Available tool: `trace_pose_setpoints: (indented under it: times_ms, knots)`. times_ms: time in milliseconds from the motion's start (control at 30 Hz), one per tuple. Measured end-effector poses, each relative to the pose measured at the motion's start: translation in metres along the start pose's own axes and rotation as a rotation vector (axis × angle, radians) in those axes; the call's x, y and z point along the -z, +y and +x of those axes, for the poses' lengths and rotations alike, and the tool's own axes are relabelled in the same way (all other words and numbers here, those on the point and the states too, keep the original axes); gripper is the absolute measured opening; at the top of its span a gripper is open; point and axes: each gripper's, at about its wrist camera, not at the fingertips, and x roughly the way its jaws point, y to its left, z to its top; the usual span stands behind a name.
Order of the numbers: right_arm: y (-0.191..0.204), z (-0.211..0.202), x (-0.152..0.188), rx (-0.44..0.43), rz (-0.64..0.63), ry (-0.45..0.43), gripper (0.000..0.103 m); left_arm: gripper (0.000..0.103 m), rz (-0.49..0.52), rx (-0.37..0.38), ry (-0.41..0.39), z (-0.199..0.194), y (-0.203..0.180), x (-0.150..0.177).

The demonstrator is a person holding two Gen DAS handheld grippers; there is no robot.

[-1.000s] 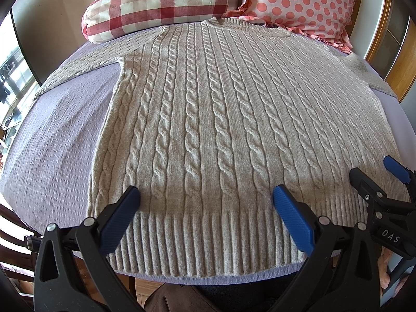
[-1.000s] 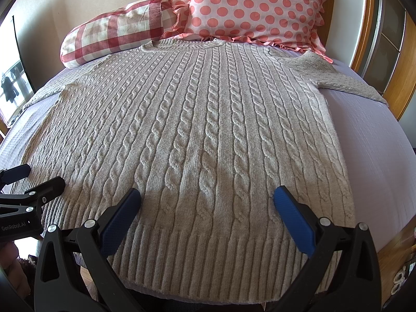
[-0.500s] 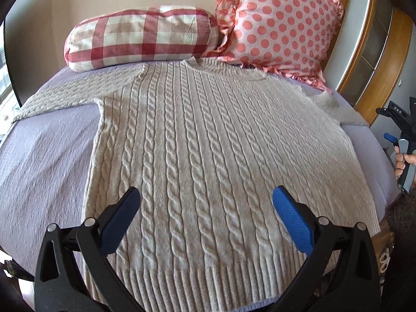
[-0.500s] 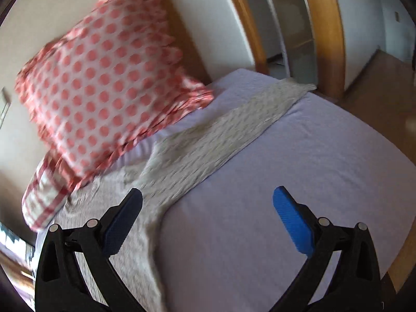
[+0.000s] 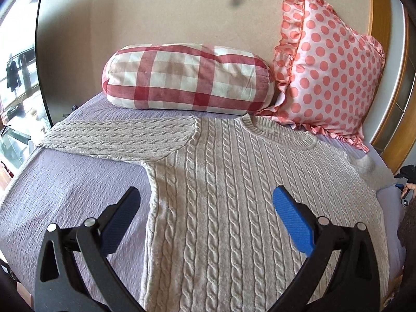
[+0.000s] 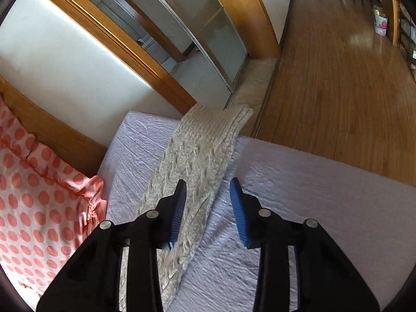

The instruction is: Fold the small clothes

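Beige cable-knit sweater (image 5: 234, 195) spread flat, sleeve (image 6: 197, 156) between right tool (image 6: 208, 189) pads

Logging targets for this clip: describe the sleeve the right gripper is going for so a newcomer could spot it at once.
Start at the lavender bedspread with a grey cable-knit sweater spread flat. The sleeve runs toward the bed's edge by the wooden floor, cuff overhanging. Unlike the other sleeve below the red checked pillow, it lies beside the polka-dot pillow, between the right gripper's fingers.
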Motion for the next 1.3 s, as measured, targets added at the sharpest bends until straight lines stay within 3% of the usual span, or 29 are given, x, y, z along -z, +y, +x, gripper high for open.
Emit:
trace_pose_setpoints:
  times_ms: [33,133,267,400,500,600,633,700,767,833,867,933,1067,1233,1300]
  knots:
    - [0.001,0.004,0.001,-0.009,-0.017,0.007,0.008,0.101,-0.012,-0.004,0.0,0.002,0.004,-0.001]
    - [0.006,-0.011,0.009,-0.043,-0.052,-0.054,0.008,0.101,-0.054,0.056,-0.009,0.002,0.021,-0.006]
    - [0.057,-0.083,0.039,-0.249,-0.199,-0.142,0.008,0.101,-0.132,0.204,-0.012,-0.004,0.059,-0.01]
    - [0.143,-0.173,0.114,-0.531,-0.43,-0.132,0.008,0.101,-0.157,0.109,-0.044,-0.014,0.098,-0.019]
    - [0.208,-0.214,0.194,-0.734,-0.592,-0.036,0.008,0.101,-0.238,0.099,-0.07,-0.018,0.135,-0.025]
    - [0.263,-0.217,0.288,-0.88,-0.727,0.145,0.008,0.101,-0.354,0.091,-0.071,-0.013,0.173,-0.031]
    - [0.281,-0.212,0.324,-0.898,-0.787,0.228,0.008,0.101,-0.393,0.092,-0.06,-0.008,0.185,-0.032]
    - [0.306,-0.201,0.387,-0.85,-0.917,0.357,0.009,0.1,-0.478,0.093,-0.027,0.005,0.209,-0.033]
    - [0.313,-0.194,0.417,-0.807,-0.965,0.44,0.009,0.098,-0.538,0.088,-0.009,0.017,0.23,-0.033]
    - [0.304,-0.201,0.417,-0.831,-0.946,0.423,0.019,0.097,-0.594,0.082,0.012,0.029,0.25,-0.032]
    - [0.296,-0.208,0.412,-0.84,-0.937,0.376,0.039,0.095,-0.633,0.082,0.027,0.035,0.261,-0.032]
    - [0.281,-0.217,0.395,-0.849,-0.92,0.28,0.065,0.091,-0.711,0.104,0.047,0.046,0.283,-0.031]
    - [0.259,-0.218,0.365,-0.817,-0.905,0.205,0.066,0.085,-0.836,0.123,0.08,0.066,0.32,-0.033]
    - [0.236,-0.211,0.357,-0.766,-0.889,0.19,0.066,0.068,-0.947,0.142,0.05,0.079,0.359,-0.038]
    - [0.231,-0.208,0.354,-0.757,-0.875,0.193,0.066,0.057,-1.008,0.151,0.039,0.084,0.375,-0.038]
